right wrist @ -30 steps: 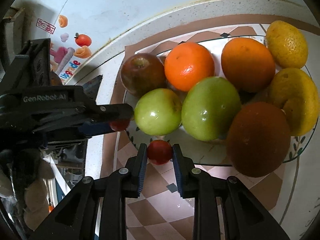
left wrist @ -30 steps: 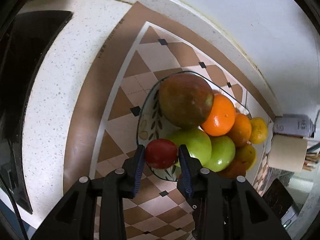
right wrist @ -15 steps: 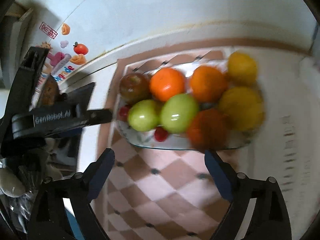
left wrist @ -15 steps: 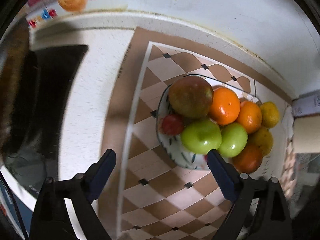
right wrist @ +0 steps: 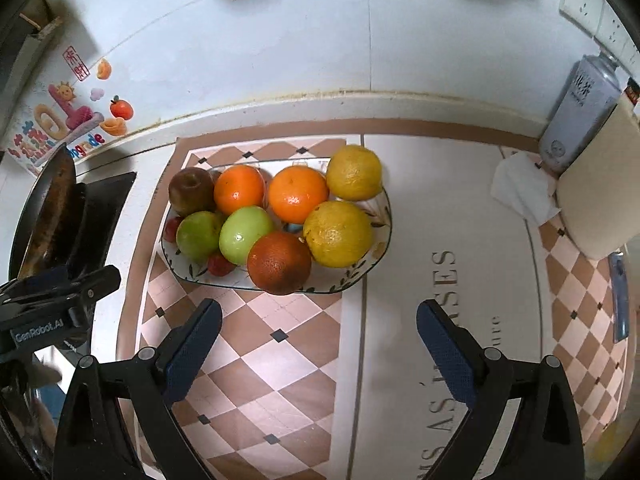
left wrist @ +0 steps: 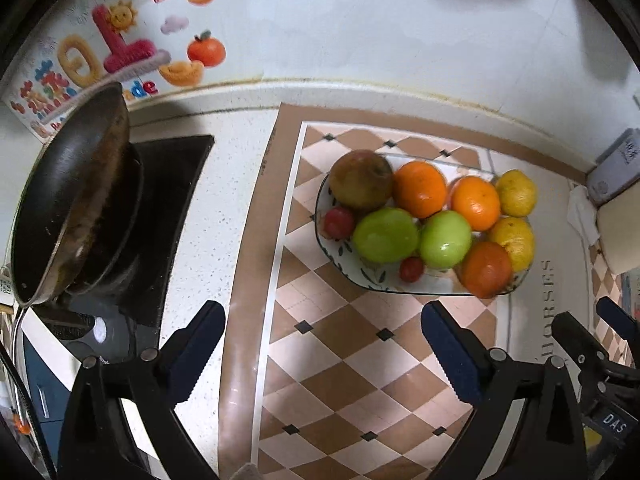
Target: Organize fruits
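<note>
Glazed ceramic plate (right wrist: 381, 216), glossy, leaf print. Green apples (right wrist: 245, 234) waxy smooth, bright highlights; oranges (right wrist: 297, 194) pebbled, slight sheen; dark orange (right wrist: 279, 263) duller, mottled. Speckled stone-look countertop (left wrist: 236, 148), matt. Checkered mat (right wrist: 280, 344) smooth, low sheen. Black metal pan (left wrist: 68, 196), worn, greasy inside. Crumpled paper tissue (right wrist: 520, 190). Ribbed blue rubbery finger pads (right wrist: 192, 348) on matt black plastic.

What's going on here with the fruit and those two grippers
A person is sorting fruit with a handheld gripper in each hand. Right now both the left gripper and the right gripper are open and empty, held back from the plate on the checkered mat. The plate holds apples, oranges and two small red fruits at its edge.
</note>
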`<state>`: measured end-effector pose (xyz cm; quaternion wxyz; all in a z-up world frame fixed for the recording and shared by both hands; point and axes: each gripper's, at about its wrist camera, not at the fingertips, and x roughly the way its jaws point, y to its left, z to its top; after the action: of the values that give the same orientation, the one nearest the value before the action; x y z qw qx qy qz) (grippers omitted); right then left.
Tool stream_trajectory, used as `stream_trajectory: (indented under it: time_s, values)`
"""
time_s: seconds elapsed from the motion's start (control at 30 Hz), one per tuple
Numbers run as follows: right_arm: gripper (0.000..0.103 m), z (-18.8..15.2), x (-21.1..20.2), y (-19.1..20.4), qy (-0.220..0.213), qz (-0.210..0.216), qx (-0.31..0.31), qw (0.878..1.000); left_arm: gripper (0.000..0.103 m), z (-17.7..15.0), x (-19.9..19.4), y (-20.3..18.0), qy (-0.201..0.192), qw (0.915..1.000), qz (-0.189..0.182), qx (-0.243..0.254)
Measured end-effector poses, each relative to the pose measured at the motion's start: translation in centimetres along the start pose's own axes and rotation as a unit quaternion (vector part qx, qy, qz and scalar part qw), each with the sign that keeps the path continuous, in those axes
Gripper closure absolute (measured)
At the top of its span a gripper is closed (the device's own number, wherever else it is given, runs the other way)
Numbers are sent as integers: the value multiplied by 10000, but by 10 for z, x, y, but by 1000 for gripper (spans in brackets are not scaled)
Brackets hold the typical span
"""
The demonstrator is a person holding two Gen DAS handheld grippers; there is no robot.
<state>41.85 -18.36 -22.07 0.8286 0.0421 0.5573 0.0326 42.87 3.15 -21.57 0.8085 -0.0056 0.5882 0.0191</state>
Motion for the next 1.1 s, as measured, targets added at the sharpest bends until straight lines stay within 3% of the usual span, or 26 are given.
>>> stream_trajectory:
  time_s: [0.4, 0.77, 1.1]
  values:
    - [3, -41, -108, 11, -751, -40, -102, 9971, 3, -50, -104, -5, -953, 9954, -62, 77]
    - [0, -134, -232, 37, -1406, -20, -58, 9901, 3, -139, -202, 17, -1529, 9875, -290, 240]
    - [0, -210, -314, 50, -1752, -29, -109, 9845, 3, -205, -270, 30, -1931, 9800, -395, 284]
